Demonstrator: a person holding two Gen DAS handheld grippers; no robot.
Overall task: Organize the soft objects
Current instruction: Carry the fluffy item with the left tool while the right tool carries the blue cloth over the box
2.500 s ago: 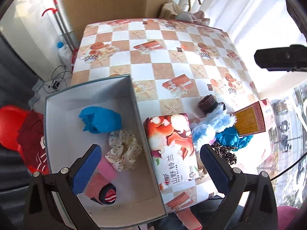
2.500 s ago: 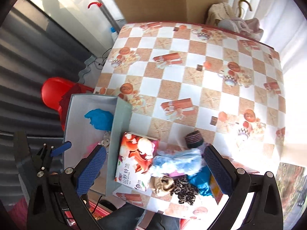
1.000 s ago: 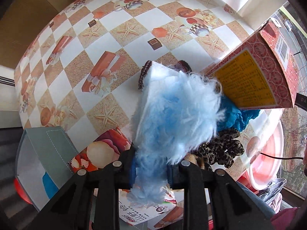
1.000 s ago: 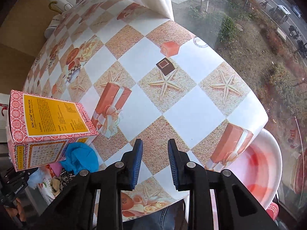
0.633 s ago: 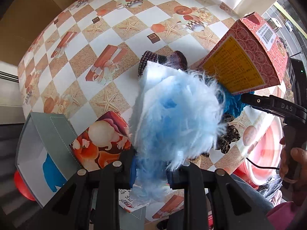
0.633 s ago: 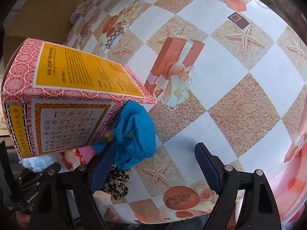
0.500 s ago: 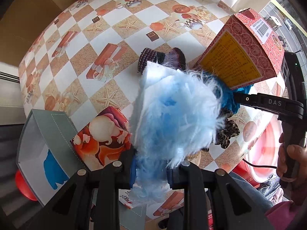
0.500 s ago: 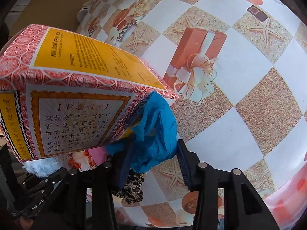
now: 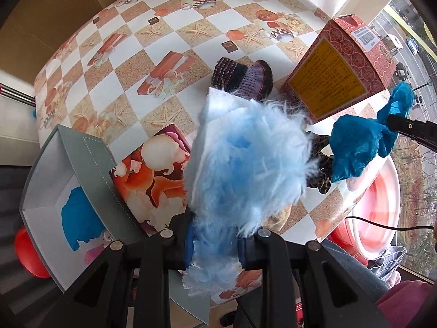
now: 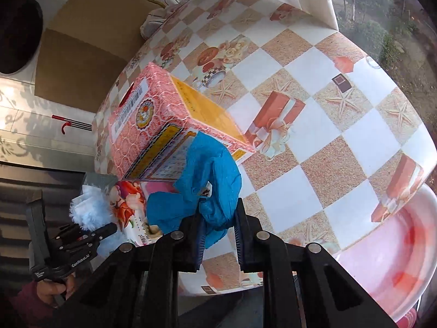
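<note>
Left wrist view, item?
— My left gripper (image 9: 214, 246) clenches a fluffy blue cloth (image 9: 245, 161) above the table (image 9: 123, 87).

— Right?
— My right gripper (image 10: 218, 242) grips a teal cloth (image 10: 210, 180), lifted beside the red box (image 10: 153, 125).

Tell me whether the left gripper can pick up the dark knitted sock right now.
Probably not: the left gripper is shut on the fluffy blue piece, which hangs between it and the dark knitted sock. It must drop that first.
</note>
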